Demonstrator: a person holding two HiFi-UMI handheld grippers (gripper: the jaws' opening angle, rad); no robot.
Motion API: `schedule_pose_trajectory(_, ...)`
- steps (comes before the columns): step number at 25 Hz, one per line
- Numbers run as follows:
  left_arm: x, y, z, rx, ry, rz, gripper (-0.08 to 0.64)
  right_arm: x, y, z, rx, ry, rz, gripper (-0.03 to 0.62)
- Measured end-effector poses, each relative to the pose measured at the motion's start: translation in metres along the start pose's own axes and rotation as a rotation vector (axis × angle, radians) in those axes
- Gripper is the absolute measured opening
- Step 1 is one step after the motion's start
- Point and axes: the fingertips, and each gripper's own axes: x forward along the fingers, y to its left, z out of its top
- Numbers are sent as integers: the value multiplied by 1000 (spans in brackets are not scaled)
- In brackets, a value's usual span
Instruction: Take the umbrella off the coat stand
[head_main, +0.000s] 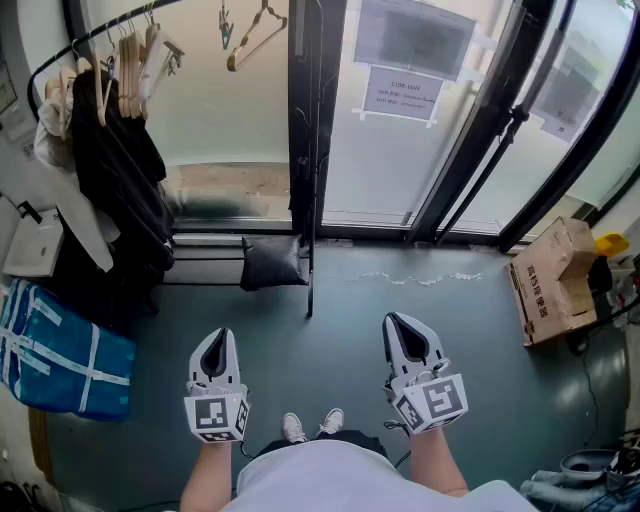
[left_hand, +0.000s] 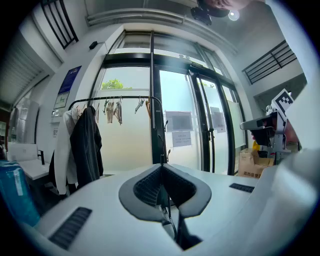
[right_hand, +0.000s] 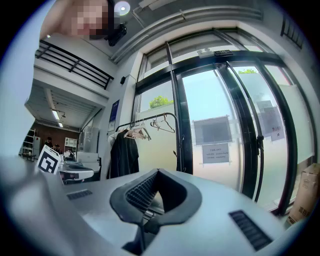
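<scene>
Nothing has started yet. The left gripper (head_main: 218, 338) and right gripper (head_main: 398, 325) are both closed and empty, well short of the coat stand (left_hand: 130, 97). The umbrella (head_main: 270, 262), seemingly that dark bundle beside its post, hangs untouched; reaching, gripping and lifting remain.

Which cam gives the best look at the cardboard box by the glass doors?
Head view: the cardboard box shows whole from above, printed side visible. Left gripper view has it small and low at the right. Right gripper view catches only part at the frame's edge.
</scene>
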Motion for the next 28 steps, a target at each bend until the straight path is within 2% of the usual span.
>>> schedule_pose_trajectory(10, 3, -15, 0, -8, 8, 13, 29, -7, -18, -6, 32, -3, 15, 17)
schedule_pose_trajectory(14, 5, -21, -4, -7, 0, 50, 29, -11, -26, -12, 29, 6, 40, 17)
schedule_pose_trajectory(18, 17, -22, -15, -24, 30, 51, 29, -3, -35, -25, 43, 41, 45, 17)
schedule_pose_trajectory(23, 54, -2, -34, -72, 54, 56, 29, 35, -40, -33, 27, 71, 34, 17)
schedule_pose_trajectory(28, 115, 15, -31, -97, 41, -9, 29, 92, -46, -28, -3, 86, 16, 17)
